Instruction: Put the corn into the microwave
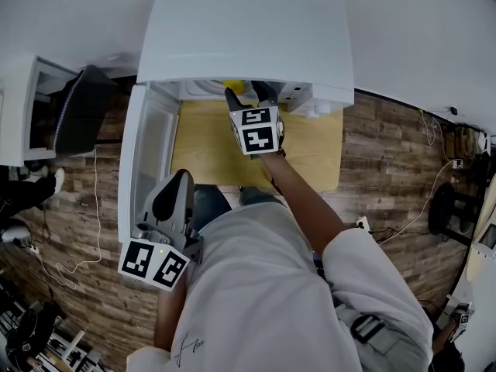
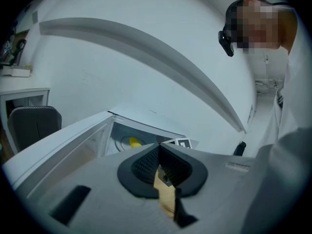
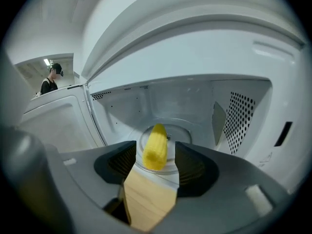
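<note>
A yellow corn cob [image 3: 155,146] lies on the glass turntable [image 3: 181,129] inside the white microwave [image 1: 248,33], whose door [image 1: 147,153] is swung open to the left. In the head view only a bit of the corn [image 1: 232,85] shows at the cavity mouth. My right gripper [image 1: 248,93] is at the opening, open, with its jaws either side of the cob's near end and not touching it [image 3: 155,156]. My left gripper [image 1: 177,191] is held low beside the door's outer edge, shut and empty [image 2: 158,156]. From there the corn [image 2: 133,142] shows through the opening.
The microwave stands on a light wooden table [image 1: 314,153]. A black chair [image 1: 81,107] and a white cabinet [image 1: 19,111] are at the left. Cables [image 1: 81,231] trail over the wood-plank floor. The cavity has a perforated right wall [image 3: 239,121].
</note>
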